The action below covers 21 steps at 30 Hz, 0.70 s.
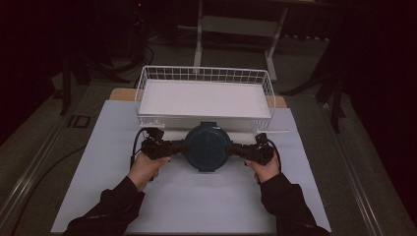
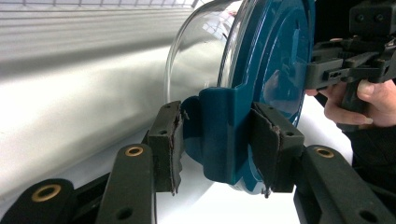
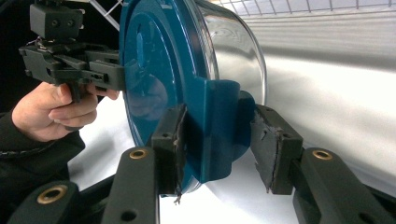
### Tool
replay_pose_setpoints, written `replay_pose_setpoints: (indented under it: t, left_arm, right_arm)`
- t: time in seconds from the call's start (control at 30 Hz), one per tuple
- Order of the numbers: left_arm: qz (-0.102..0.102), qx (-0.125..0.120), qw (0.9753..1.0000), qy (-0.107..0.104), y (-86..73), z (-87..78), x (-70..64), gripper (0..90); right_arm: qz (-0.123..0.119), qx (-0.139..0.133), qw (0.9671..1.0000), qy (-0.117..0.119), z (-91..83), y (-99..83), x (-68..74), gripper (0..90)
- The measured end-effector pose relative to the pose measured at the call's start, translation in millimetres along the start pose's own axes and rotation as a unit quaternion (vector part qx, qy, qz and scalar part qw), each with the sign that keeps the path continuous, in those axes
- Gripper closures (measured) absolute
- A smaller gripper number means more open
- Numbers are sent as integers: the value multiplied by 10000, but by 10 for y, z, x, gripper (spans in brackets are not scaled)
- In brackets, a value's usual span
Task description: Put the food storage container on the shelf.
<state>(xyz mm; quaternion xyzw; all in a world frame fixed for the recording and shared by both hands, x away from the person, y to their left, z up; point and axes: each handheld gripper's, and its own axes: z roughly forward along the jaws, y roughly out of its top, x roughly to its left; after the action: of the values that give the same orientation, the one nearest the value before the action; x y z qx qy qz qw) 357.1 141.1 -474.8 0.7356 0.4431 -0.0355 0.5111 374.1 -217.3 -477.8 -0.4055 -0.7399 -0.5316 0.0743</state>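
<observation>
A round glass container with a dark blue lid [image 1: 206,146] is between my two grippers, just in front of the basket. My left gripper [image 1: 181,146] clamps the lid's left tab, and my right gripper [image 1: 235,149] clamps the right tab. In the left gripper view, the left gripper [image 2: 219,140] has both pads against the blue tab [image 2: 224,135], with the clear glass bowl [image 2: 201,51] behind it. In the right gripper view, the right gripper [image 3: 219,144] is shut on the opposite tab [image 3: 219,130] of the lid [image 3: 154,60]. Each view shows the other hand and its gripper beyond the lid.
A white wire basket [image 1: 142,93] with a flat white liner stands right behind the container. A pale mat [image 1: 196,201] covers the table in front of it. Dark floor, cables and a frame's legs [image 1: 199,34] lie beyond the table.
</observation>
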Motion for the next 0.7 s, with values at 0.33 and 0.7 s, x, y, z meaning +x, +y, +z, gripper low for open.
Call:
replay_pose_setpoints:
  t: [0.33, 0.7]
  left_arm:
    - [-48, -74, 9999, 67, -2, 106, 119, 554]
    - [-137, -142, 9998, 96, -7, 249, 217, 549]
  right_arm:
    - [15, -22, 10000, -95, 111, 13, -136, 562]
    - [62, -84, 9996, -276, 145, 10, -247, 558]
